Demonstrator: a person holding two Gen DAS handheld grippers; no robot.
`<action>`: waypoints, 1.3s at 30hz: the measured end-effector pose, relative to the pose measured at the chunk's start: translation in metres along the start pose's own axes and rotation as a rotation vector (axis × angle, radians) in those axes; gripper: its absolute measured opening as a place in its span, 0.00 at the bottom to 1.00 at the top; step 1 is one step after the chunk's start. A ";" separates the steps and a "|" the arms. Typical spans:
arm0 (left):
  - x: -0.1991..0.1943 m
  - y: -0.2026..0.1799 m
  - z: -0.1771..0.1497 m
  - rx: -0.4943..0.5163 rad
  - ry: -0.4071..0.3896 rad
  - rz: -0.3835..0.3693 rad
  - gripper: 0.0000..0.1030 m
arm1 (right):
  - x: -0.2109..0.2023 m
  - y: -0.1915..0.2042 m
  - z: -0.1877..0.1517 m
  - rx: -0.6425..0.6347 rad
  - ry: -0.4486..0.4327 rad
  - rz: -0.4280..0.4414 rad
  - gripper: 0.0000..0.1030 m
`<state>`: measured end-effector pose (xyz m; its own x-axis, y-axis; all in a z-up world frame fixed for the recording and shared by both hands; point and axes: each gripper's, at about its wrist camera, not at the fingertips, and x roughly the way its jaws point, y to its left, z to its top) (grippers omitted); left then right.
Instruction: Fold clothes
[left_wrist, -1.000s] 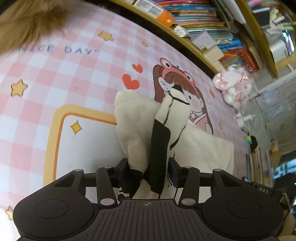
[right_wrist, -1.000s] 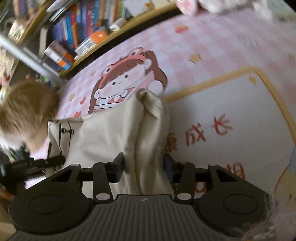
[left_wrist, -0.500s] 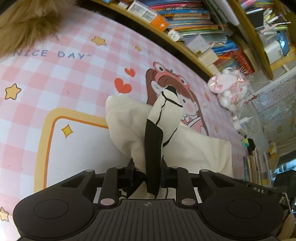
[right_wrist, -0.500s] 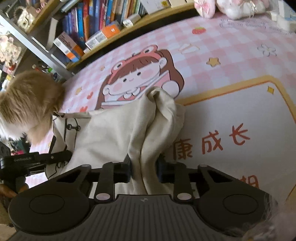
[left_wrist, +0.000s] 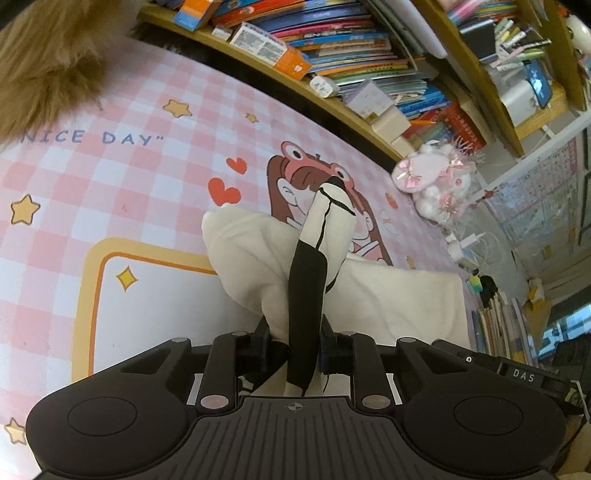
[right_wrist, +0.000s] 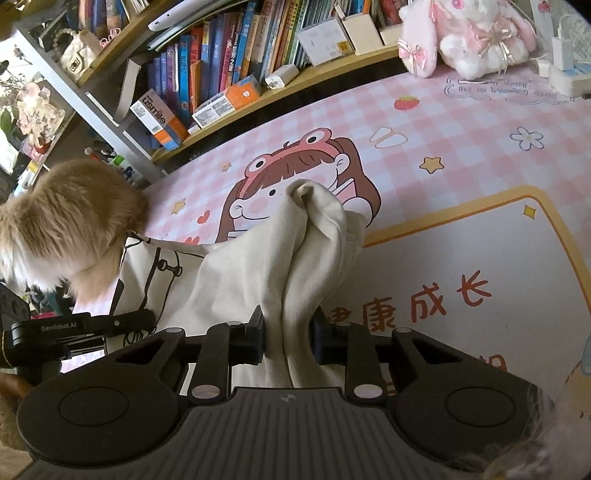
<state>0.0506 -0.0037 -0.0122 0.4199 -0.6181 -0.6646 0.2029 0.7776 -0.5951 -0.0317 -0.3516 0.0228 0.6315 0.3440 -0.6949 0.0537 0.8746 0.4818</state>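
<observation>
Left gripper (left_wrist: 293, 349): clamped on cream cotton garment with black trim (left_wrist: 388, 295).
Right gripper (right_wrist: 288, 334): pinching bunched cream cloth.
Technique: lift both corners level, keep fabric taut above pink checked tabletop (left_wrist: 110, 177).

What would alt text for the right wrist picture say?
The right gripper is shut on a bunched fold of a cream garment, lifting it over a pink checked mat printed with a cartoon girl. Behind are a bookshelf and a pink plush rabbit.

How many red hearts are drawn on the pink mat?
2 in the left wrist view: a big heart and a smaller heart above it, left of the cartoon girl. The cloth may hide more.
</observation>
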 end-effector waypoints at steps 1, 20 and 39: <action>-0.001 0.000 0.000 0.004 0.000 -0.003 0.21 | -0.001 0.001 -0.001 0.001 -0.002 -0.002 0.21; -0.020 0.019 0.010 0.048 -0.003 -0.051 0.21 | -0.003 0.031 -0.016 0.002 -0.031 -0.036 0.21; -0.031 0.025 0.049 0.056 -0.076 -0.130 0.21 | -0.002 0.062 0.006 -0.053 -0.088 -0.071 0.21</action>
<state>0.0864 0.0405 0.0154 0.4524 -0.7050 -0.5462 0.3082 0.6983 -0.6461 -0.0254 -0.3000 0.0573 0.6930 0.2516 -0.6756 0.0611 0.9133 0.4028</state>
